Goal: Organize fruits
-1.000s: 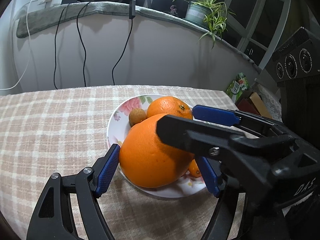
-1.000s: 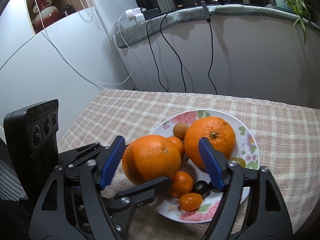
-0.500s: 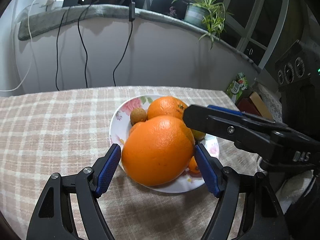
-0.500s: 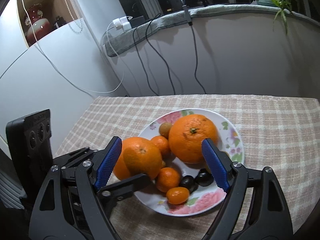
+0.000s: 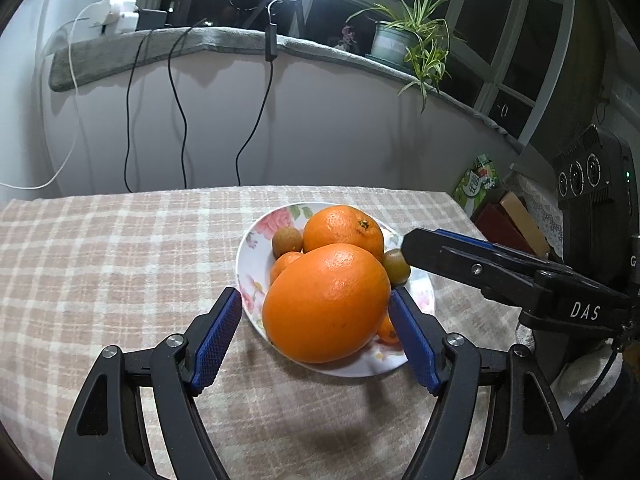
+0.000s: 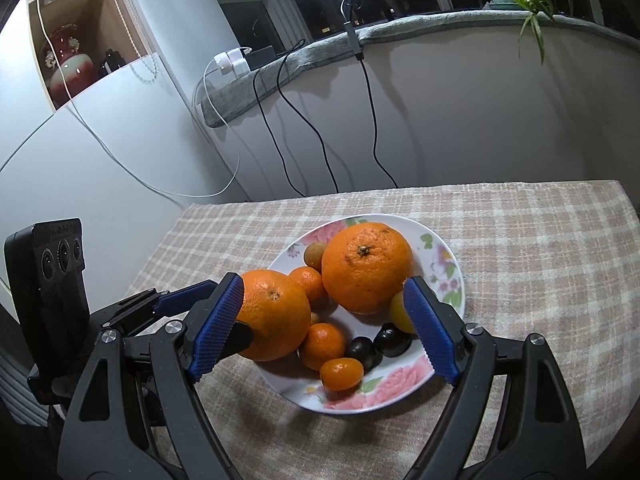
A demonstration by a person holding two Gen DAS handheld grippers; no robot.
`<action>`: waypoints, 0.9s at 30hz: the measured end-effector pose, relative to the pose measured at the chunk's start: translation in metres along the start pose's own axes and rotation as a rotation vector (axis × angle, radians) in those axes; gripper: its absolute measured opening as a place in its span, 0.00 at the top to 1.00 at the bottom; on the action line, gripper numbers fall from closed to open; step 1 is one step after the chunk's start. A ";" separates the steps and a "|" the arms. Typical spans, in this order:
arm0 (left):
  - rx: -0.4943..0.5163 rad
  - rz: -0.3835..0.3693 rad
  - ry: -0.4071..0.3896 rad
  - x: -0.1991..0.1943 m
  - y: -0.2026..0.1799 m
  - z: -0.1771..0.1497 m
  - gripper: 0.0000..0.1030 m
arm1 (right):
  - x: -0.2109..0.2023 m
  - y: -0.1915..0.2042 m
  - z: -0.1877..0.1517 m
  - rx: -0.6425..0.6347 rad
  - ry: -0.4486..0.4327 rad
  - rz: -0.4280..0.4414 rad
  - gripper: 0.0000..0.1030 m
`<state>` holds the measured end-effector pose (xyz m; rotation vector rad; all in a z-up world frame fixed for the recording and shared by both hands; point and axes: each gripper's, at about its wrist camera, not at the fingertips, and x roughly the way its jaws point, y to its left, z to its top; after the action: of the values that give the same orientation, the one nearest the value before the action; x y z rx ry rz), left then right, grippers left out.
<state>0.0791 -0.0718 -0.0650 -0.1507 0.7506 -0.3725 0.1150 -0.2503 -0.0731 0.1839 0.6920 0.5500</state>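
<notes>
A floral plate [image 5: 256,256] [image 6: 444,264] on the checked tablecloth holds a big orange [image 5: 326,304] [image 6: 274,314] at its near edge, a second big orange [image 5: 342,228] [image 6: 366,266], small mandarins [image 6: 322,340], a kumquat [image 6: 341,374], dark grapes [image 6: 394,340] and brownish small fruits [image 5: 287,240]. My left gripper [image 5: 316,336] is open, its pads on either side of the near big orange with a gap on the left. My right gripper [image 6: 324,326] is open, held above the plate's near side; it shows in the left wrist view [image 5: 480,264].
The table [image 5: 100,264] meets a curved white wall with hanging cables [image 5: 180,112]. A potted plant [image 5: 404,44] stands on the ledge. Boxes and a green packet [image 5: 478,180] lie beyond the table's right edge. A white cabinet [image 6: 80,168] is to the left.
Both grippers have pulled back from the plate. My left gripper's pads have loosened off the big orange, which rests on the plate's edge. My right gripper has moved away to the right.
</notes>
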 end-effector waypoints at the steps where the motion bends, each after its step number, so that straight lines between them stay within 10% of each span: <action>1: 0.000 0.002 -0.002 -0.001 0.000 -0.001 0.26 | -0.001 -0.001 -0.001 0.001 -0.002 0.000 0.18; 27: 0.003 0.094 -0.019 -0.025 0.001 -0.012 0.26 | -0.029 0.011 -0.020 -0.080 -0.037 -0.171 0.18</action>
<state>0.0543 -0.0616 -0.0575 -0.1158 0.7362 -0.2821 0.0791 -0.2564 -0.0688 0.0591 0.6420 0.4088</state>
